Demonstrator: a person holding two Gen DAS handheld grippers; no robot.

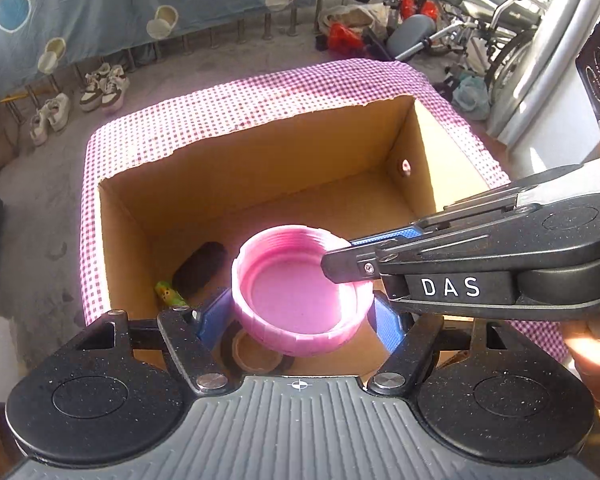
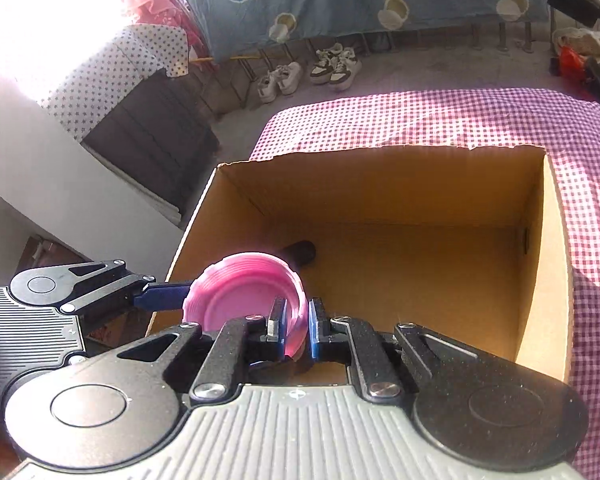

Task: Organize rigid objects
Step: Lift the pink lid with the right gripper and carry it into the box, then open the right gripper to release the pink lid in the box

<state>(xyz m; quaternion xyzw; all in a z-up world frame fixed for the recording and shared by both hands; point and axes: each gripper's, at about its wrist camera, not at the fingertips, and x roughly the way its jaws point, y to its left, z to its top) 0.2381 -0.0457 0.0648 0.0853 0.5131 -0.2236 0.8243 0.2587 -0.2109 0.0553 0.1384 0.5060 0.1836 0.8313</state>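
Ribbed grey housing of each claw fills the foreground of its own view. Left claw (image 1: 298,316), jaws set wide, spans the outside of a pink threaded lid (image 1: 298,292), its blue pads (image 1: 386,322) against opposite sides of the skirt. Right claw (image 2: 298,330), jaws nearly closed, pinches the lid's thin wall between its pads, one inside and one outside the rim. Both claws thus hold the same lid, mouth upward, above the open cardboard box (image 1: 260,160), near the box's front left corner. On the box floor lie a dark oblong object (image 1: 200,268), a small green-and-yellow item (image 1: 168,294) and a brown ring-shaped lid (image 1: 256,354); none can be identified more closely. Box stands on a desk covered with purple gingham cloth (image 1: 220,108). Lid appears to be hard moulded plastic: probably light, stiff and unlikely to deform, though smooth inside. Ridged outer skirt should offer the surest purchase; a rim pinch alone may let it pivot.
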